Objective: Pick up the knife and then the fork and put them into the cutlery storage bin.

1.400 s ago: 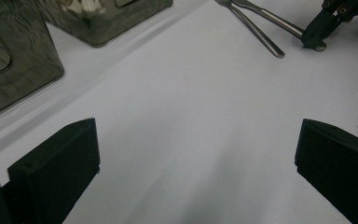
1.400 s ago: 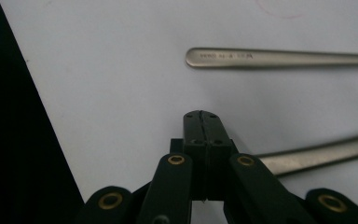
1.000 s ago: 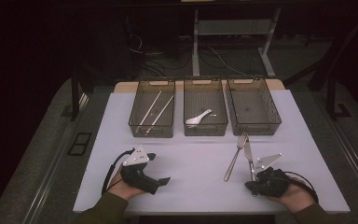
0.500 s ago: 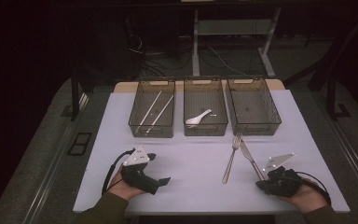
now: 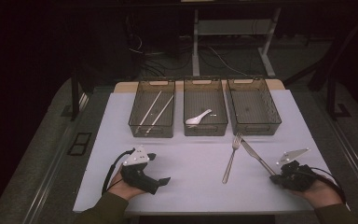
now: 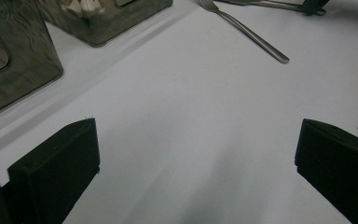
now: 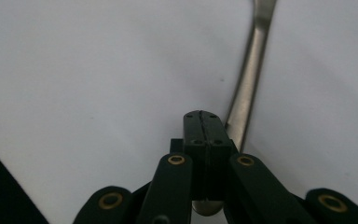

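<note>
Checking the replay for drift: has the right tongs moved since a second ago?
Yes. The right tongs slid rightward, away from the fork, toward the table's right edge.

My grippers are matte black: the left gripper (image 5: 164, 180) wears a grey triangular plate and looping cable, brass rivets stud the right gripper (image 7: 200, 116); olive sleeves.

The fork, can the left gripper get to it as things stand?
Probably yes: the left gripper is open, and bare table lies between it and the fork, with nothing in the way.
</note>
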`<state>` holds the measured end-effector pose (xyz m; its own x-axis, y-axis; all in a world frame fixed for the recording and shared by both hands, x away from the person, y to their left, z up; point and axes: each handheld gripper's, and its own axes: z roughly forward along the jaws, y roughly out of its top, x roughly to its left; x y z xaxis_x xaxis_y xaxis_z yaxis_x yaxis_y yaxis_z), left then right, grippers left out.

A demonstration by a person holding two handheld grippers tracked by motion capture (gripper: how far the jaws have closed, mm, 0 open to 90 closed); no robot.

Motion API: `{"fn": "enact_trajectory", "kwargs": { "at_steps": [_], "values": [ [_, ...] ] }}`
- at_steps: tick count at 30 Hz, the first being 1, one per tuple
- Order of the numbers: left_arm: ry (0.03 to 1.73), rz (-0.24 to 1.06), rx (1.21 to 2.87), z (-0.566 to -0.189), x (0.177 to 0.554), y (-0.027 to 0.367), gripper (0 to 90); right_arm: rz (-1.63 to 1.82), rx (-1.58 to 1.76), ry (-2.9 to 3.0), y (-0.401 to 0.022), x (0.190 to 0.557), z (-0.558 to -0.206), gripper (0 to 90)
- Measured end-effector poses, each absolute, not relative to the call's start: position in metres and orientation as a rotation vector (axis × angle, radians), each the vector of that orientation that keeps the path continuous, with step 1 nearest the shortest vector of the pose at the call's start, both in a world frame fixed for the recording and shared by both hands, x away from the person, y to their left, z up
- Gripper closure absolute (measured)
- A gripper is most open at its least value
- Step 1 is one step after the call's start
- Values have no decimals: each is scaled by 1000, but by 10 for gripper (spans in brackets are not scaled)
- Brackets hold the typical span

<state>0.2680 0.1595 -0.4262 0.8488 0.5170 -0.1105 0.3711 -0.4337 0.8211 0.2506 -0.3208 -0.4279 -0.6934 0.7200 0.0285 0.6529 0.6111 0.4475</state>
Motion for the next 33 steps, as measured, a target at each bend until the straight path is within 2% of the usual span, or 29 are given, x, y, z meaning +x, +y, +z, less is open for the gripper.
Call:
{"fn": "enact_trajectory", "kwargs": {
  "at_steps": [16, 21, 27, 33],
  "values": [
    [644, 190, 2073, -426, 268, 159, 0, 663, 1221, 2606, -344, 263, -419, 895],
    [645, 194, 2074, -426, 268, 159, 0, 699, 1262, 2630, -340, 267, -411, 745],
    [647, 199, 2068, -426, 268, 160, 0, 669, 1284, 2653, -329, 280, -405, 610],
    [641, 200, 2070, -426, 268, 158, 0, 596, 1271, 2677, -316, 296, -403, 573]
  ]
}}
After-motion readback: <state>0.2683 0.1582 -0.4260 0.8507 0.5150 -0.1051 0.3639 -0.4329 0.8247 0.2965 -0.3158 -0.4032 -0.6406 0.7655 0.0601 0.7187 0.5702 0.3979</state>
